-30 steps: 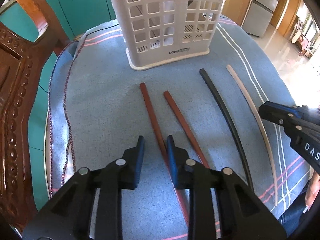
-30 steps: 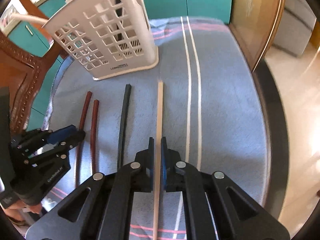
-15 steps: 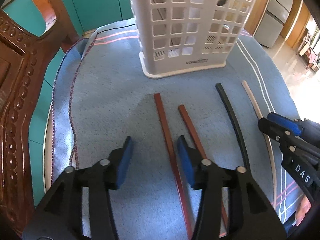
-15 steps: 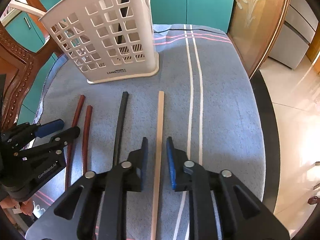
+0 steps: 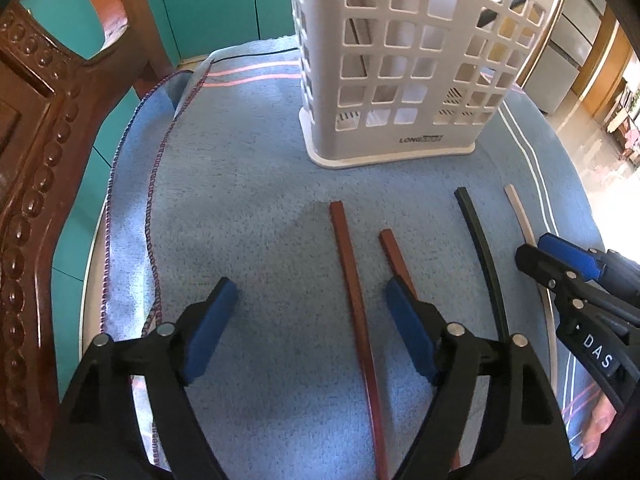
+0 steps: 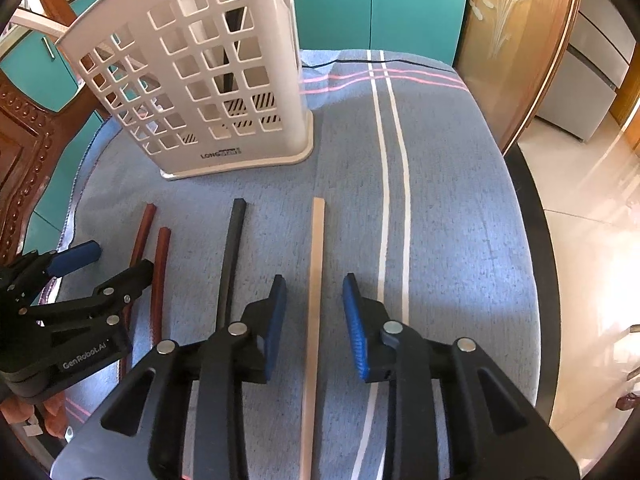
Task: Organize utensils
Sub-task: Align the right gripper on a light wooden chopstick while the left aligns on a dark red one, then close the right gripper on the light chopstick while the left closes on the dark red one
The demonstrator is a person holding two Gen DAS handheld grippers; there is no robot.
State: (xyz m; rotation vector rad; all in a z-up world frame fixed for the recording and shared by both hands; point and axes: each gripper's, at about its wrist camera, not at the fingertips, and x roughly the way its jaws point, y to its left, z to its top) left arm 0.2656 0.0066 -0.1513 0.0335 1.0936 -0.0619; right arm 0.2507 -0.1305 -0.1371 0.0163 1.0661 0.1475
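Note:
Several chopsticks lie side by side on a blue towel (image 5: 256, 208): two red-brown ones (image 5: 352, 280) (image 5: 394, 258), a black one (image 5: 480, 248) (image 6: 232, 256) and a pale wooden one (image 6: 316, 280) (image 5: 520, 212). A white slotted utensil basket (image 5: 404, 80) (image 6: 200, 92) stands upright behind them. My left gripper (image 5: 310, 306) is open, its jaws straddling the left red-brown chopstick. My right gripper (image 6: 314, 304) is open, its jaws on either side of the pale chopstick, not touching it.
A carved wooden chair back (image 5: 36, 168) rises close on the left. The round table's dark rim (image 6: 536, 216) drops off to the tiled floor on the right. Teal cabinets (image 6: 380, 4) stand behind.
Both grippers have opened wide and pulled back. The right gripper let go of the pale chopstick, which lies on the towel. The left jaws now straddle the left red-brown chopstick.

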